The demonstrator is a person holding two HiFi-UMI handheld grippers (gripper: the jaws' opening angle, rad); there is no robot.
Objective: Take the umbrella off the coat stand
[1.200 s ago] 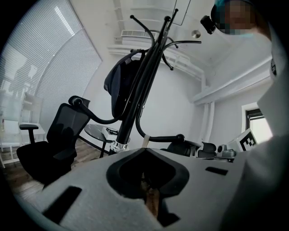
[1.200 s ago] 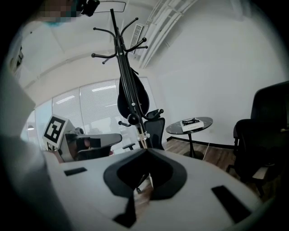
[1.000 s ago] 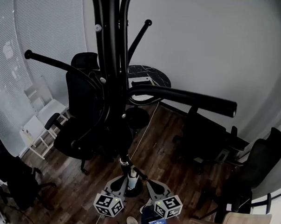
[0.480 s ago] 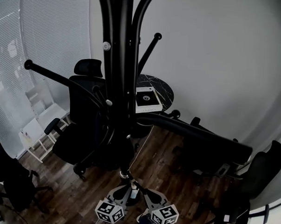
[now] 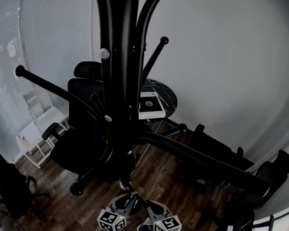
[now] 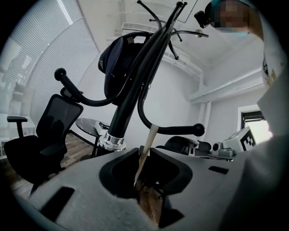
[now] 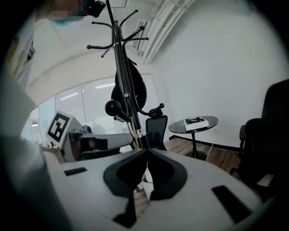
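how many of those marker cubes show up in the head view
2. The left cube sits at the bottom edge, just left of centre. The right cube is beside it, to its right. No others seem hidden.

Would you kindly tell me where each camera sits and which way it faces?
Left gripper view: rides the left gripper, looking up along jaws shut on a pale strip at the coat stand; the person's torso at right.
Right gripper view: rides the right gripper, jaws shut, facing the stand; torso at left.
Head view: on the head, looking steeply down the stand; both grippers at bottom.
Shared: all three see the stand and round table.
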